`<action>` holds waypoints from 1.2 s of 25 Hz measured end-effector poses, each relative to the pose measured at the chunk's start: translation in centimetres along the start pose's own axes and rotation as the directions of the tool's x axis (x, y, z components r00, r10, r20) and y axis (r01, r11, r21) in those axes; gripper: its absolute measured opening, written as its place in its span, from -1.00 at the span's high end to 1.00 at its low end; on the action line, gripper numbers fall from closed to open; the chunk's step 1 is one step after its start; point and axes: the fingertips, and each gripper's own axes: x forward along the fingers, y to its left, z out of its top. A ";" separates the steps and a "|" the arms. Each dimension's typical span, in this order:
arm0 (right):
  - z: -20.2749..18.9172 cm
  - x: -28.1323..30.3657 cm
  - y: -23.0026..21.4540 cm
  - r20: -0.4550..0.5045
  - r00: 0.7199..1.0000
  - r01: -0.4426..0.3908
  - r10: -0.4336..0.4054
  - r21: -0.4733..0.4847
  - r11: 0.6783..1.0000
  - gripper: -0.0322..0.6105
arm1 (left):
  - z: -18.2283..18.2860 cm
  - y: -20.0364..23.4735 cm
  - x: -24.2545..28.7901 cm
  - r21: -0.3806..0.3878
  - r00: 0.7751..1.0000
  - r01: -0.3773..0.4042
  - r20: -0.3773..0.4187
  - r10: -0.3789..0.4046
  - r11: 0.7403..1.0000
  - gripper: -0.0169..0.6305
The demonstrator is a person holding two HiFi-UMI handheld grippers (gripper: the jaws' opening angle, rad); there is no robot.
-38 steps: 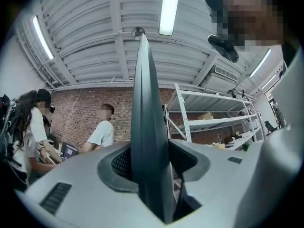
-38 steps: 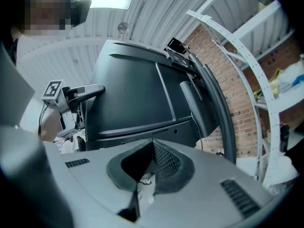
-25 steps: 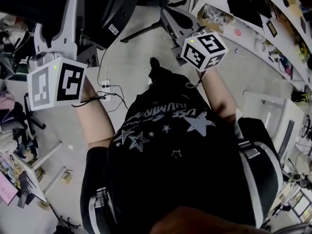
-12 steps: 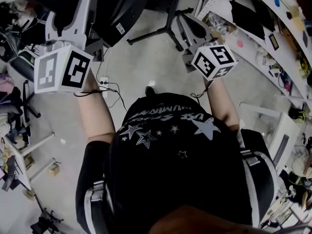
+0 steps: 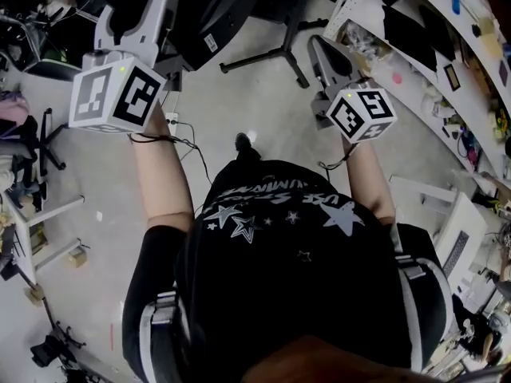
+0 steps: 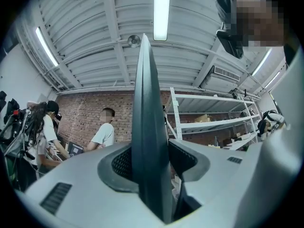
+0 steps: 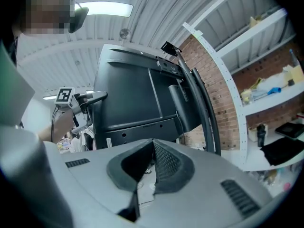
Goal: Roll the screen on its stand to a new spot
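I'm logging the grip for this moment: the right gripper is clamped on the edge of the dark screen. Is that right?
Not the right one: the left gripper is clamped on the edge of the dark screen, as the left gripper view shows. The right gripper has its jaws together on nothing.

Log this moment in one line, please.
left gripper: shut on screen edge | right gripper: shut, empty, behind screen

Screen [image 5: 217, 13] on stand [image 5: 281, 53], shelving [image 5: 435, 42] to its right.
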 end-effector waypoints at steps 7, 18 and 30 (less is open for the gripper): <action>0.2 -4.3 1.7 0.026 1.000 -0.009 0.010 -0.030 0.999 0.88 | 0.6 -4.1 -2.8 -0.012 1.000 -0.008 0.022 0.008 1.000 0.30; -0.6 -10.9 3.7 0.034 0.998 -0.053 0.053 -0.023 0.998 0.88 | 2.1 -9.5 -8.0 -0.030 0.999 -0.043 0.033 0.044 0.999 0.32; -1.6 -15.0 5.5 0.061 0.998 -0.023 0.023 0.000 1.000 0.88 | 3.5 -13.1 -13.6 -0.015 0.999 -0.040 0.029 0.040 0.999 0.33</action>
